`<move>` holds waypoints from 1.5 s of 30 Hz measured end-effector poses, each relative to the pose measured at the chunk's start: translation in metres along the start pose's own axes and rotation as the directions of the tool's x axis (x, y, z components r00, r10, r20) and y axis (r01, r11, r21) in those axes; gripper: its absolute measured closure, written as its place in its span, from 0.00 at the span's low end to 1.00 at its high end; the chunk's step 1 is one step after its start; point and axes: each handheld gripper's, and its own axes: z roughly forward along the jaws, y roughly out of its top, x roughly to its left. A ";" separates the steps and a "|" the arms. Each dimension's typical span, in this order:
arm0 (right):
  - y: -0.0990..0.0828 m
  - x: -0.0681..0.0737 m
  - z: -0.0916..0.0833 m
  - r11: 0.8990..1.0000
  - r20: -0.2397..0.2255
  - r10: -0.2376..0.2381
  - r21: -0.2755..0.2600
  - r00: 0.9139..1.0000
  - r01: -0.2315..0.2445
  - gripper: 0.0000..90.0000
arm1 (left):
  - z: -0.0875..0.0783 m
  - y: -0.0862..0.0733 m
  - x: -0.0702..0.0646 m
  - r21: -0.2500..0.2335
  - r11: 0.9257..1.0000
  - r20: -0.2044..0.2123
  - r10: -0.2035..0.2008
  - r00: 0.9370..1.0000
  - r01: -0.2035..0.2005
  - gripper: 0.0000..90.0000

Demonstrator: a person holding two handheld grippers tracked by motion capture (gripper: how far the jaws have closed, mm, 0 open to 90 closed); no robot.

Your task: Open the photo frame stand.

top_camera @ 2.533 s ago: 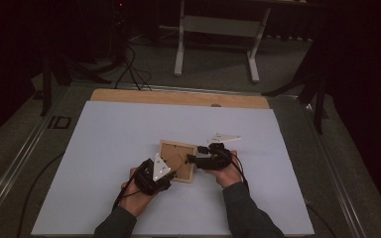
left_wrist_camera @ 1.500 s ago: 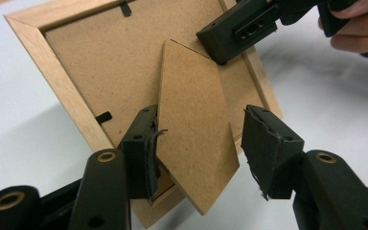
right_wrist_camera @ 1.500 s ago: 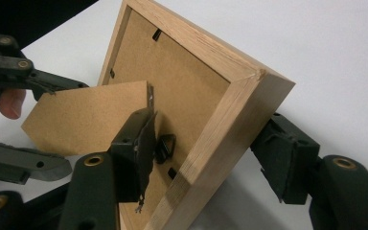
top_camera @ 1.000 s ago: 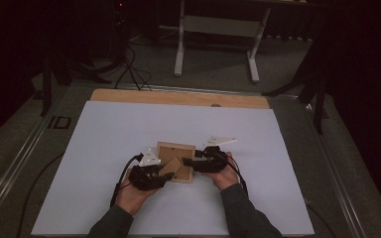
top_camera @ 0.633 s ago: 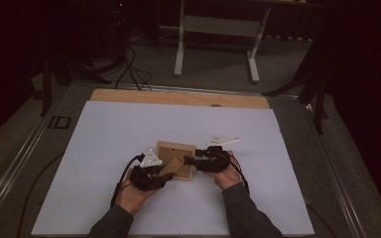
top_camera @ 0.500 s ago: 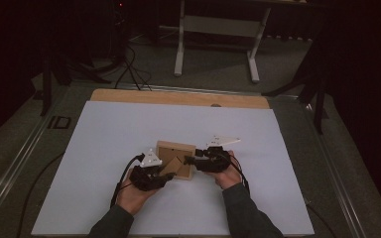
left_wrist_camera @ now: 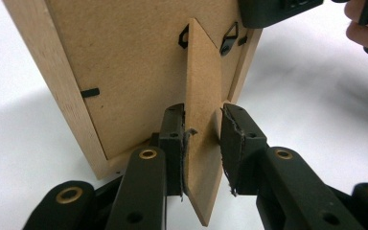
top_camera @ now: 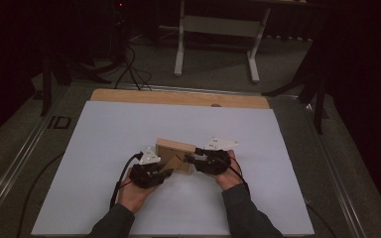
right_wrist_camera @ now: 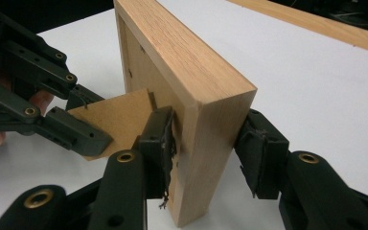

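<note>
Now your left hand-held gripper point(left_wrist_camera: 202, 143) straddles the fold-out stand point(left_wrist_camera: 203, 120) on the back of the wooden picture frame point(top_camera: 175, 155), and its jaws have just been closing on that thin fibreboard leg. In the left gripper view one pad lies against the stand's face while the other stands just off the opposite face, so the stand is between the jaws but not yet pinched from both sides. Compared with the high view of a moment ago, that gripper sits at the same place, at the frame's near left corner.

Your right hand-held gripper point(right_wrist_camera: 206, 153) has also just been closing, around the frame's side rail. In the right gripper view the inner pad touches the rail beside the backing board; the outer pad sits near the front face with a narrow gap, so the grip looks loose rather than firm.

The frame stands on edge near the middle of the white table point(top_camera: 104, 148), its back toward you, its stand swung out from the back.

Judged from this, the work is at the seating stage: both grippers have narrowed onto their parts, the right to steady the frame, the left to pull the stand. The stand is thin, so a skewed squeeze could bend it.
</note>
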 end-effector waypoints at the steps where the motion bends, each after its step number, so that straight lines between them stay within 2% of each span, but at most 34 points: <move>1: 0.000 0.000 -0.001 1.000 0.003 -0.006 -0.002 1.000 0.006 0.64 | 0.000 0.000 0.000 -0.002 1.000 -0.003 0.000 1.000 0.000 0.80; 5: 0.001 0.003 -0.001 1.000 0.024 -0.025 -0.005 0.999 0.025 0.64 | 0.004 0.000 0.002 -0.006 1.000 -0.017 -0.009 1.000 0.009 0.80; 12: 0.001 0.004 -0.001 0.999 0.042 -0.045 -0.006 0.998 0.045 0.64 | 0.007 -0.001 0.002 -0.017 1.000 -0.060 0.010 0.998 -0.011 0.80; 17: 0.001 0.006 0.000 0.998 0.054 -0.067 -0.001 0.996 0.067 0.64 | 0.009 -0.003 0.003 -0.020 1.000 -0.067 0.009 0.998 -0.010 0.80; 22: 0.001 0.007 0.000 0.998 0.050 -0.067 -0.003 0.996 0.068 0.64 | 0.010 -0.004 0.004 -0.016 1.000 -0.071 0.010 0.997 -0.012 0.79; 25: 0.001 0.008 -0.001 0.998 0.027 -0.062 -0.012 0.998 0.062 0.64 | 0.010 -0.004 0.004 -0.012 1.000 -0.079 0.012 0.997 -0.013 0.80; 30: 0.001 0.010 -0.002 0.998 0.012 -0.063 -0.022 0.998 0.063 0.63 | 0.010 -0.005 0.002 -0.010 1.000 -0.079 0.019 0.997 -0.020 0.81; 39: 0.000 0.012 -0.004 0.998 -0.020 -0.059 -0.026 0.998 0.058 0.61 | 0.006 -0.008 0.007 -0.029 0.999 -0.028 -0.033 0.999 0.033 0.81; 45: -0.002 0.013 -0.005 0.998 -0.030 -0.061 -0.018 0.998 0.061 0.61 | 0.004 -0.008 0.006 -0.031 0.999 -0.013 -0.038 0.999 0.037 0.79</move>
